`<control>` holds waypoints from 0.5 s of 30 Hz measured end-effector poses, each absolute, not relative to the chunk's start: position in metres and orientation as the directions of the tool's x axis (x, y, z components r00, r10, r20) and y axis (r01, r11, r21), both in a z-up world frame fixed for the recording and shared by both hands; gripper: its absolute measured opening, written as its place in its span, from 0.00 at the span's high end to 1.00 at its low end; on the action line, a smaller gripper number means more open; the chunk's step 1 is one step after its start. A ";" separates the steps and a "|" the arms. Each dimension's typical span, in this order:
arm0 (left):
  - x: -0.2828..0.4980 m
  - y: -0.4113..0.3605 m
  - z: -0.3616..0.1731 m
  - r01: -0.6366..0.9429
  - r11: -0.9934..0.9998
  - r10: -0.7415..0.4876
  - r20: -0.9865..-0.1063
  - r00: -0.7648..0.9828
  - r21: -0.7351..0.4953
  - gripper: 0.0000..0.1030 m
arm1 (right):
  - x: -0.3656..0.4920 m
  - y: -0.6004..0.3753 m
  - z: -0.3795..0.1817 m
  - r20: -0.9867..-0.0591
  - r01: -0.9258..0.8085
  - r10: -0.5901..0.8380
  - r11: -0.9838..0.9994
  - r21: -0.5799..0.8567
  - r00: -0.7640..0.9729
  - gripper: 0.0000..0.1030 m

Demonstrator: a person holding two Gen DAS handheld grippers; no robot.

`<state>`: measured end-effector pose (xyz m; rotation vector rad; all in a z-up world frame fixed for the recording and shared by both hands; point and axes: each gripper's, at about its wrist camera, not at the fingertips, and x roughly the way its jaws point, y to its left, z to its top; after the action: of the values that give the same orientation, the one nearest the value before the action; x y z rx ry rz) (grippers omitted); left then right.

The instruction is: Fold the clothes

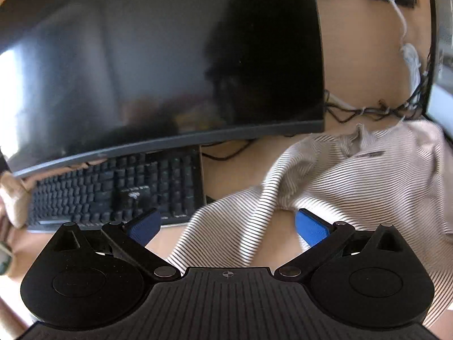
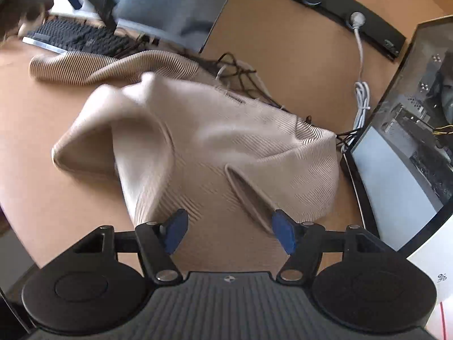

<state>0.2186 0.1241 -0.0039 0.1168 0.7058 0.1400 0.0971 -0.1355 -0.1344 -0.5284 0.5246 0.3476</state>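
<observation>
A beige, finely striped sweater (image 2: 203, 141) lies crumpled on the wooden desk (image 2: 56, 198), with one sleeve (image 2: 107, 65) stretched toward the keyboard. My right gripper (image 2: 229, 233) hovers at its near edge, open; a raised fold (image 2: 249, 195) ends just by the right blue pad (image 2: 283, 235), and nothing is pinched. In the left wrist view the sweater (image 1: 354, 187) is bunched at the right, and a band of it (image 1: 226, 221) runs between the fingers. My left gripper (image 1: 226, 225) stands wide open, its pads (image 1: 310, 226) clear of the cloth.
A large dark monitor (image 1: 155, 56) stands over a black keyboard (image 1: 113, 189). Tangled black cables (image 2: 240, 76) and a white cable (image 2: 362, 96) lie behind the sweater, under a black power strip (image 2: 368, 31). A glass-sided computer case (image 2: 410, 141) stands at the right.
</observation>
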 end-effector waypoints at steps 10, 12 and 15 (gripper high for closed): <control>0.177 0.103 -0.025 0.044 0.998 -0.003 -0.739 0.674 0.035 0.00 | 0.045 -0.091 -0.121 -0.536 -0.754 0.552 0.588 -0.293 0.639 0.25; 0.165 0.108 -0.025 0.063 0.998 -0.026 -0.741 0.671 0.022 0.00 | 0.035 -0.080 -0.131 -0.534 -0.745 0.526 0.541 -0.390 0.662 0.25; 0.150 0.107 -0.030 0.144 0.990 -0.105 -0.755 0.647 -0.014 0.00 | 0.043 -0.067 -0.141 -0.525 -0.708 0.477 0.519 -0.479 0.705 0.62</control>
<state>0.1500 0.1071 -0.0300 0.0488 0.8557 -0.1413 0.0429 -0.0669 -0.1414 -0.7303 0.3496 0.7276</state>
